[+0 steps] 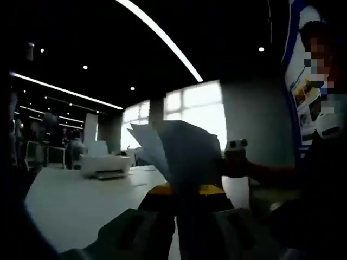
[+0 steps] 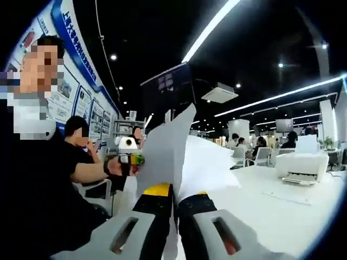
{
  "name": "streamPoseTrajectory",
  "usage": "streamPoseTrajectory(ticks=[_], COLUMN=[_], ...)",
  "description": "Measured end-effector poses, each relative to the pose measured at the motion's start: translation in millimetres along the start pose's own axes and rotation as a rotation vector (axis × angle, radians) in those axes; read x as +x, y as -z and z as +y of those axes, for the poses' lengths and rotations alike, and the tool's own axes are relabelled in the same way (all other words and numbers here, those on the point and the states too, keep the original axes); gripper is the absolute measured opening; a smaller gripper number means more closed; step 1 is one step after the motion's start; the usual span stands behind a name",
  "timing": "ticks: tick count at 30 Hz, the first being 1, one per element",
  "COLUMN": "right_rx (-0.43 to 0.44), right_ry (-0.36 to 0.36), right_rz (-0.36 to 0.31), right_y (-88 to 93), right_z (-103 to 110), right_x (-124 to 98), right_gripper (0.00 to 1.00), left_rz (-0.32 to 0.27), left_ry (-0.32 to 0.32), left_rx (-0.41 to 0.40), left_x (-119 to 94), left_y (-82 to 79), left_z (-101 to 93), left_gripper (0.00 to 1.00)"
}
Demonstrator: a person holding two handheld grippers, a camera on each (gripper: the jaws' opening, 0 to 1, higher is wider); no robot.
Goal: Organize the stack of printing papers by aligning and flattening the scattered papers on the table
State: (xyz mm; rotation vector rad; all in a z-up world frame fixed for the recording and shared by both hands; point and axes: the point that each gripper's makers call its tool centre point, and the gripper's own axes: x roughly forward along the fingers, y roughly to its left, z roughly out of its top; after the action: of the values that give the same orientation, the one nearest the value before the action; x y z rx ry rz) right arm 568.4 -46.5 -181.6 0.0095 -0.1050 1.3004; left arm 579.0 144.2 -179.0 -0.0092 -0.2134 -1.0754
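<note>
A stack of white printing papers (image 1: 181,149) stands upright above the white table (image 1: 70,203), its sheets fanned apart at the top. My left gripper (image 1: 187,190) is shut on the stack's lower edge, the yellow-tipped jaws pressing either side. From the other side the same papers (image 2: 171,143) rise between the jaws of my right gripper (image 2: 176,196), which is shut on them, and looser sheets (image 2: 209,162) bulge out to the right. The right gripper (image 1: 236,156) shows beyond the papers in the left gripper view. The left gripper (image 2: 129,156) shows beside them in the right gripper view.
A white printer (image 1: 105,165) sits on the far part of the table, also visible as the printer (image 2: 301,161) over the table (image 2: 271,214). A seated person in black (image 2: 81,143) is close by. Chairs and more people fill the background.
</note>
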Motion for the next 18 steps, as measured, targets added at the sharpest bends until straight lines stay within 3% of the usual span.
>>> streamPoseTrajectory(ticks=[4, 8, 11, 18], right_rx=[-0.051, -0.016, -0.003, 0.022], right_ry=[0.008, 0.024, 0.029, 0.029], right_rz=[0.007, 0.069, 0.096, 0.082], right_y=[8.2, 27.8, 37.4, 33.0], right_z=[-17.0, -28.0, -32.5, -26.1], right_x=[-6.3, -8.0, -8.6, -11.9], right_gripper=[0.02, 0.07, 0.13, 0.17], left_rz=[0.026, 0.097, 0.124, 0.108], left_ry=[-0.009, -0.030, -0.033, -0.023], left_rx=[0.028, -0.008, 0.005, -0.001], left_x=[-1.2, 0.0, 2.2, 1.4], left_y=[16.5, 40.0, 47.2, 37.8], left_z=[1.0, 3.3, 0.5, -1.0], left_gripper=[0.18, 0.22, 0.25, 0.27])
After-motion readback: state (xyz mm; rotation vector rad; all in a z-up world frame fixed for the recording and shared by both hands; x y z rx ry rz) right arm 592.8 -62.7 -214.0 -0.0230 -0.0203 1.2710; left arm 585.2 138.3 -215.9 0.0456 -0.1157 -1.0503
